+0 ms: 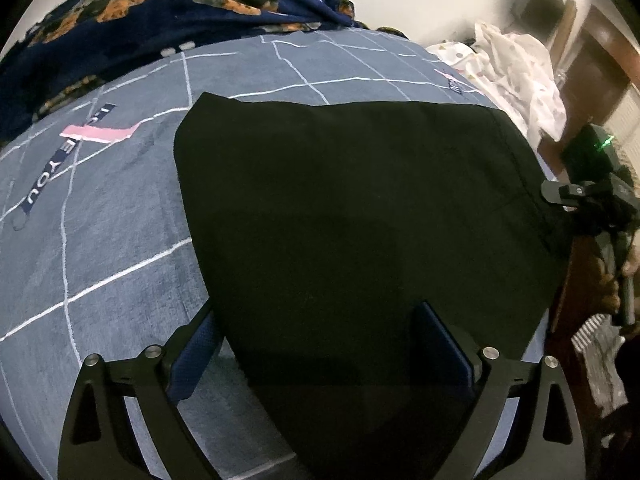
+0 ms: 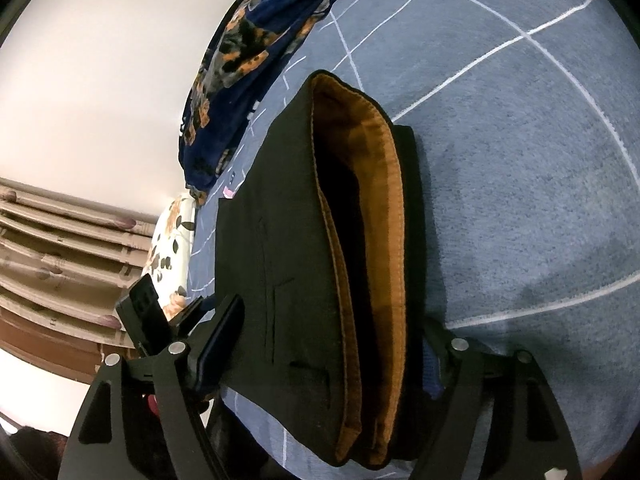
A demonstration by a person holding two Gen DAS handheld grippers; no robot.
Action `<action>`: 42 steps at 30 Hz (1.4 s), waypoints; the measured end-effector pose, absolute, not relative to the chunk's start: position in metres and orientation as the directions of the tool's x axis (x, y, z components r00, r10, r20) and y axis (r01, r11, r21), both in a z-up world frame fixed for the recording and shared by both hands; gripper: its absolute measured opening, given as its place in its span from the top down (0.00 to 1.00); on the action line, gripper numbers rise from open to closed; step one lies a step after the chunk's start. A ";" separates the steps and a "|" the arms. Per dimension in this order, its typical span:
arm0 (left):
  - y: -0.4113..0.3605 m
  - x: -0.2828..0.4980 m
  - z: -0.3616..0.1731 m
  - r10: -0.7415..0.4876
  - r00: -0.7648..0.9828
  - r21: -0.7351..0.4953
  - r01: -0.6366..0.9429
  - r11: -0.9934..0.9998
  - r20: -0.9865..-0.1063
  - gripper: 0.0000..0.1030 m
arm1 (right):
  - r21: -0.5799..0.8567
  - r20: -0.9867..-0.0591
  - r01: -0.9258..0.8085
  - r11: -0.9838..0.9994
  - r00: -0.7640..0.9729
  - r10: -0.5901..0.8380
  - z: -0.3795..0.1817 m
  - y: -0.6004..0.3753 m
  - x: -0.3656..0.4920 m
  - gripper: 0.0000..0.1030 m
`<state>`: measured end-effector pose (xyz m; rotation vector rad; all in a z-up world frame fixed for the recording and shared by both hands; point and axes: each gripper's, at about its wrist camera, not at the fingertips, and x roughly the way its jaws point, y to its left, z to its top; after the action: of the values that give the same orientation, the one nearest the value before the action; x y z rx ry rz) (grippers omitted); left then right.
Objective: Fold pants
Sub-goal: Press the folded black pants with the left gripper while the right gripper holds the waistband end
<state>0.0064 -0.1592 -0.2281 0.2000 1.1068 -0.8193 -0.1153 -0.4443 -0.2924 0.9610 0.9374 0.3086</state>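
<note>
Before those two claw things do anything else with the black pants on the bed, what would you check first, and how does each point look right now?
1. Pants folded into a compact stack: ok, layered, the orange-lined waistband showing at one end.
2. Pants lying fully on the blue bedsheet: cannot tell, the near edge is hidden under the grippers.
3. Left gripper released: ok, jaws wide, pads not pressing, though the cloth lies between them.
4. Right gripper released: ok, jaws spread either side of the waistband end without squeezing it.
5. Patterned blanket clear of the pants: ok, bunched at the far side.
6. Fold smooth: cannot tell, the cloth is too dark.
</note>
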 end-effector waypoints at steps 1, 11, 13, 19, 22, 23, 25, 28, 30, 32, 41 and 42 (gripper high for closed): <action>-0.157 0.008 -0.228 -0.499 0.179 -0.264 0.675 0.690 -0.848 0.08 | 0.808 -0.541 0.162 0.567 0.586 0.603 -0.292 -0.445 -0.115 0.30; -0.125 0.040 -0.229 -0.676 0.002 -0.550 0.579 0.601 -0.737 0.16 | 0.808 -0.542 0.166 0.565 0.585 0.603 -0.291 -0.444 -0.115 0.30; -0.123 0.045 -0.230 -0.692 -0.027 -0.578 0.573 0.581 -0.722 0.17 | 0.809 -0.542 0.167 0.564 0.585 0.604 -0.292 -0.444 -0.115 0.30; -0.126 0.056 -0.239 -0.767 -0.234 -0.757 0.479 0.444 -0.597 0.18 | 0.808 -0.542 0.167 0.565 0.586 0.602 -0.292 -0.443 -0.116 0.30; -0.138 0.056 -0.240 -0.769 -0.269 -0.771 0.488 0.410 -0.579 0.18 | 0.807 -0.543 0.165 0.567 0.587 0.601 -0.291 -0.443 -0.116 0.30; -0.140 0.057 -0.240 -0.772 -0.274 -0.776 0.485 0.404 -0.573 0.18 | 0.807 -0.543 0.165 0.568 0.588 0.600 -0.291 -0.443 -0.115 0.29; -0.145 0.058 -0.241 -0.773 -0.270 -0.775 0.483 0.406 -0.574 0.18 | 0.805 -0.542 0.163 0.570 0.591 0.598 -0.291 -0.443 -0.116 0.28; -0.151 0.056 -0.237 -0.759 -0.226 -0.737 0.514 0.440 -0.611 0.24 | 0.805 -0.543 0.164 0.570 0.592 0.596 -0.291 -0.441 -0.116 0.27; -0.153 0.050 -0.235 -0.718 -0.154 -0.654 0.572 0.496 -0.679 0.41 | 0.807 -0.542 0.169 0.566 0.592 0.596 -0.291 -0.441 -0.116 0.27; -0.153 0.046 -0.235 -0.690 -0.102 -0.601 0.593 0.536 -0.717 0.60 | 0.807 -0.543 0.172 0.565 0.591 0.596 -0.291 -0.441 -0.115 0.27; -0.153 0.039 -0.231 -0.659 -0.033 -0.541 0.603 0.587 -0.752 0.76 | 0.782 -0.587 0.224 0.582 0.579 0.566 -0.298 -0.450 -0.114 0.71; -0.153 0.035 -0.227 -0.648 -0.010 -0.514 0.619 0.594 -0.761 0.76 | 0.793 -0.576 0.225 0.566 0.582 0.574 -0.299 -0.450 -0.114 0.72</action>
<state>0.0353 -0.1532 -0.2269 -0.0294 1.2233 -1.0021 -0.1137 -0.4502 -0.2987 0.9806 0.9619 0.2474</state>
